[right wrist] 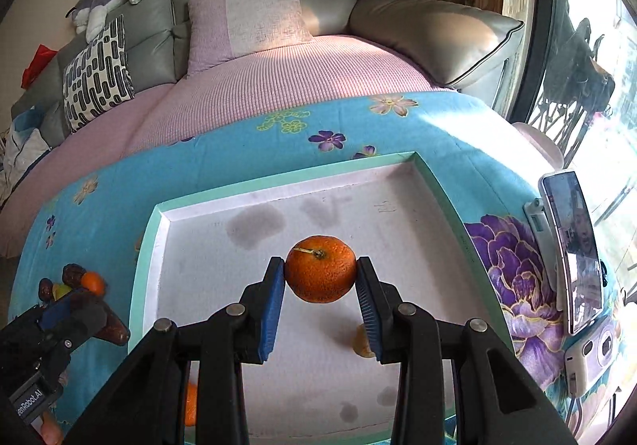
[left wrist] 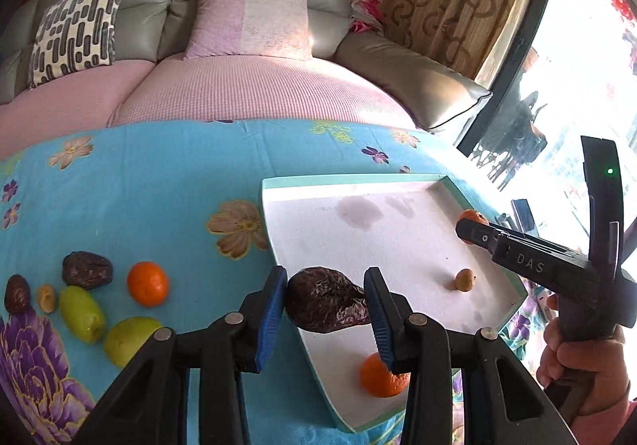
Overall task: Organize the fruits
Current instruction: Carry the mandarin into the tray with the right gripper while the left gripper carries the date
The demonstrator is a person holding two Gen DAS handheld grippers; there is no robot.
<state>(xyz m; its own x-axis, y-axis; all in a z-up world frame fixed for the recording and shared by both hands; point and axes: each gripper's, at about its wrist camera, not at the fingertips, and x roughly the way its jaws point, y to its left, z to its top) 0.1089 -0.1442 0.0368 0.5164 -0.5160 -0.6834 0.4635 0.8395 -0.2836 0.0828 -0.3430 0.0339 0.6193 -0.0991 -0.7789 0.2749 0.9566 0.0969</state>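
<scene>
My left gripper is shut on a dark wrinkled fruit, held over the near-left rim of the white tray. My right gripper is shut on an orange tangerine above the middle of the tray. Inside the tray lie another tangerine and a small brown fruit. Left of the tray, on the blue floral cloth, sit a tangerine, two green fruits, two dark wrinkled fruits and a small tan fruit.
The blue cloth covers a table in front of a grey sofa with cushions. A phone on a stand and a white device stand right of the tray. A hand holds the right gripper's handle. A window lies to the right.
</scene>
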